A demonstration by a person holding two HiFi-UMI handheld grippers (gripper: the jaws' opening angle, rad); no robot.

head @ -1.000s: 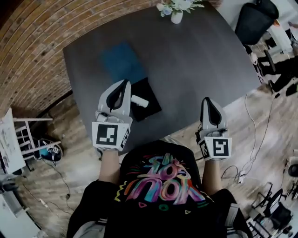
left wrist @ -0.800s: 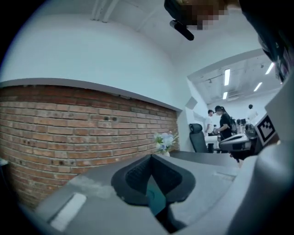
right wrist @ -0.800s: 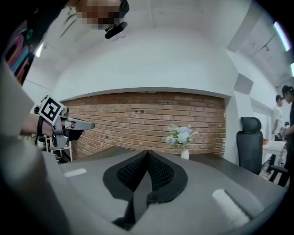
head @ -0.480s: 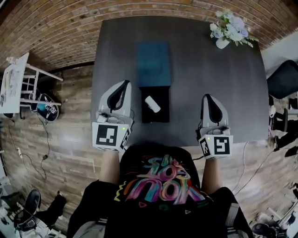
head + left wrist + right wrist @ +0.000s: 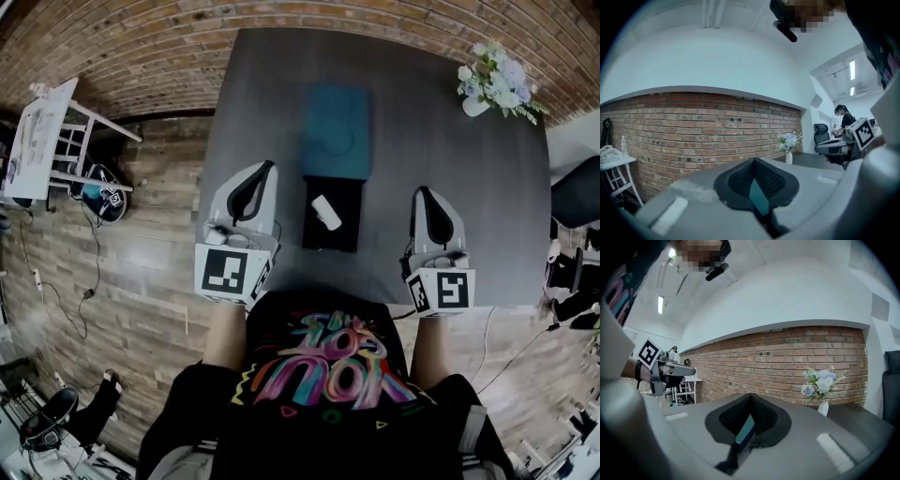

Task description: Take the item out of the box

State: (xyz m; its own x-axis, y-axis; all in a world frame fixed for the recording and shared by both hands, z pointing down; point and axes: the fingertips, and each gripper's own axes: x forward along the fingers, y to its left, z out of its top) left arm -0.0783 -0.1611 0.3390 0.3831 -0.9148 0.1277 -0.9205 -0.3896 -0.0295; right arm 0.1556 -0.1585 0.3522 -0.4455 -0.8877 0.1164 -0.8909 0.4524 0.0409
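Observation:
A black open box (image 5: 332,234) lies on the dark grey table (image 5: 422,131), near its front edge. Inside it rests a small white cylinder-shaped item (image 5: 326,212). A teal lid-like square (image 5: 337,133) lies just beyond the box. My left gripper (image 5: 266,168) hovers left of the box, my right gripper (image 5: 423,192) to its right. Both point at the brick wall with nothing held. In the left gripper view the left gripper's (image 5: 753,161) jaws meet; in the right gripper view the right gripper's (image 5: 750,396) jaws meet too.
A white vase of flowers (image 5: 495,79) stands at the table's far right corner, also in view as flowers (image 5: 820,382). A white rack (image 5: 47,131) stands on the wood floor to the left. A black office chair (image 5: 577,202) is at the right edge.
The view has swung round, so the table now lies square ahead. Both grippers have moved sideways with it and now flank the box. Their jaws have stayed closed.

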